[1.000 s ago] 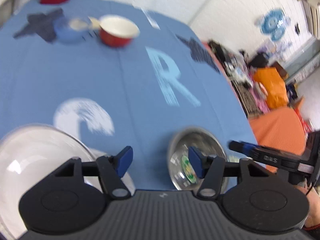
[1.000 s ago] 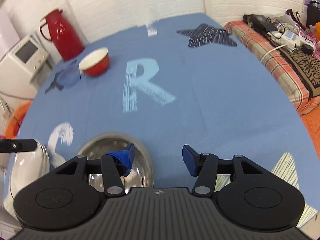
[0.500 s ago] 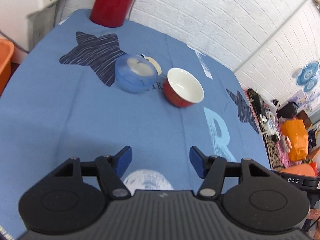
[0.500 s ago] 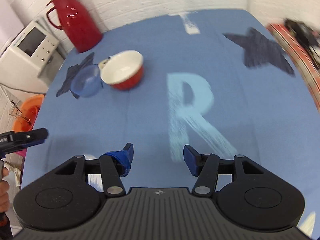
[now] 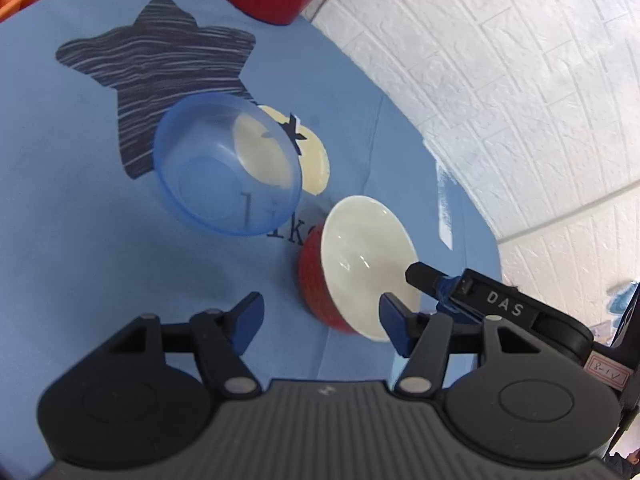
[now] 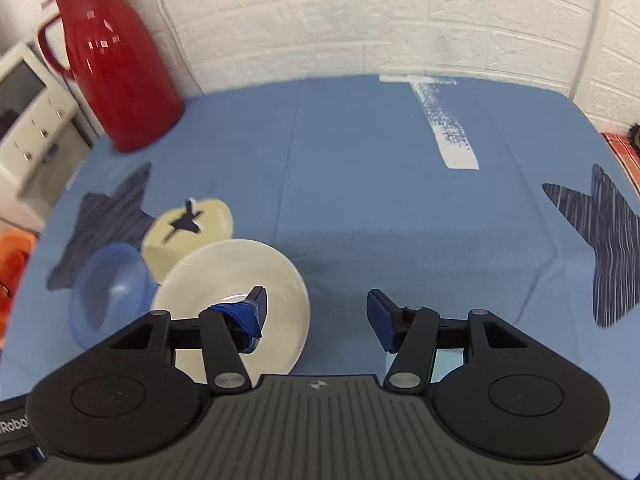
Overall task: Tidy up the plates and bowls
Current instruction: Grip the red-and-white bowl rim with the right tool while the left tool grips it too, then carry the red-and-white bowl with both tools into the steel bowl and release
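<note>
A red bowl [image 5: 360, 272] with a white inside [image 6: 232, 292] stands on the blue tablecloth [image 6: 360, 200]. A translucent blue bowl [image 5: 228, 164] [image 6: 108, 296] stands upright just to its left, close beside it. My right gripper [image 6: 316, 308] is open. Its left finger is over the inside of the red bowl and its right finger is outside the rim. That finger [image 5: 424, 276] also shows in the left wrist view, reaching over the bowl. My left gripper [image 5: 322, 316] is open and holds nothing, just short of the red bowl's near side.
A red thermos jug [image 6: 116, 60] stands at the far left by the white brick wall [image 6: 360, 12]. A white appliance [image 6: 28, 120] and an orange basin [image 6: 12, 264] lie beyond the table's left edge. Right of the bowls is bare cloth with printed stars.
Both grippers have moved forward across the table, away from a steel bowl and a glass lid near the front. The red and blue bowls are now close, and the right finger has come over the red bowl.
</note>
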A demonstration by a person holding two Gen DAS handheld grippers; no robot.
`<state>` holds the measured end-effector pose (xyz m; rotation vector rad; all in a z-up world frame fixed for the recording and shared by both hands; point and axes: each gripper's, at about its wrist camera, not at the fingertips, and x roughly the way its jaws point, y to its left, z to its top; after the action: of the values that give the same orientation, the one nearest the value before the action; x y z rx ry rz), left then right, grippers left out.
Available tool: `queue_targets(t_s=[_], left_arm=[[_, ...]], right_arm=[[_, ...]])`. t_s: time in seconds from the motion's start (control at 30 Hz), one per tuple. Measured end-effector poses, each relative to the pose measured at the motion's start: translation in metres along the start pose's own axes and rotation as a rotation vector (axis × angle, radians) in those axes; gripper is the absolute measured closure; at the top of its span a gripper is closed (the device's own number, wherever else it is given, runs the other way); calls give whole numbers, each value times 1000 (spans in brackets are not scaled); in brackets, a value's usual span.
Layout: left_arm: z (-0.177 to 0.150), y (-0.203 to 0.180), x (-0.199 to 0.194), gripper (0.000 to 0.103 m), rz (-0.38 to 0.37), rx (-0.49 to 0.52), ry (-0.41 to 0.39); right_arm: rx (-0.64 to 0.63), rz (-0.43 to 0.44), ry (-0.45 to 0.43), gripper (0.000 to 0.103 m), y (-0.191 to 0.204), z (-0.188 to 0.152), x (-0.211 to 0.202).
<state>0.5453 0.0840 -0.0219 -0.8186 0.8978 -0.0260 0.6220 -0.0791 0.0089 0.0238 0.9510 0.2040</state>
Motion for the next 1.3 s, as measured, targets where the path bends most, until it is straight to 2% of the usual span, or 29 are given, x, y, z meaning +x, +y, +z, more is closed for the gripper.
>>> queue_targets(t_s=[0.17, 0.23, 0.3, 0.33, 0.37, 0.4, 0.43, 0.47, 0.63, 0.7, 0.83, 0.97, 1.17, 1.3], left_arm=[[-1, 1, 24, 42, 26, -8, 25], [0, 3, 28, 43, 27, -12, 19], [3, 2, 30, 44, 31, 3, 4], [4, 2, 31, 52, 32, 10, 2], [6, 2, 33, 64, 32, 20, 16], [7, 2, 36, 69, 34, 26, 28], [9, 3, 37, 79, 22, 28, 38], [9, 2, 37, 82, 5, 36, 44], [7, -1, 34, 93, 13, 87, 68], [1, -2, 28, 94, 9, 112, 96], [-23, -6, 3, 94, 1, 160, 135], [-57, -13, -40, 94, -22, 209, 169], [-124, -29, -110, 95, -49, 342, 217], [-173, -31, -136, 95, -68, 419, 271]], right_arm=[[-50, 15, 63, 62, 8, 0, 31], [-34, 22, 62, 63, 7, -1, 37], [-19, 69, 39, 66, 4, 0, 38], [-13, 96, 27, 71, 3, 0, 39], [-11, 111, 23, 80, 2, -1, 39], [-10, 118, 25, 85, 2, -2, 39], [-5, 134, 29, 91, 2, -3, 40], [0, 149, 31, 92, 1, -6, 39], [-21, 153, 43, 92, 4, -19, 24], [-29, 144, 47, 92, 4, -27, 13], [-35, 127, 57, 89, 3, -53, -20], [-45, 118, 57, 87, 1, -89, -73], [-41, 87, 57, 83, -3, -162, -156], [-7, 65, 60, 82, -14, -212, -185]])
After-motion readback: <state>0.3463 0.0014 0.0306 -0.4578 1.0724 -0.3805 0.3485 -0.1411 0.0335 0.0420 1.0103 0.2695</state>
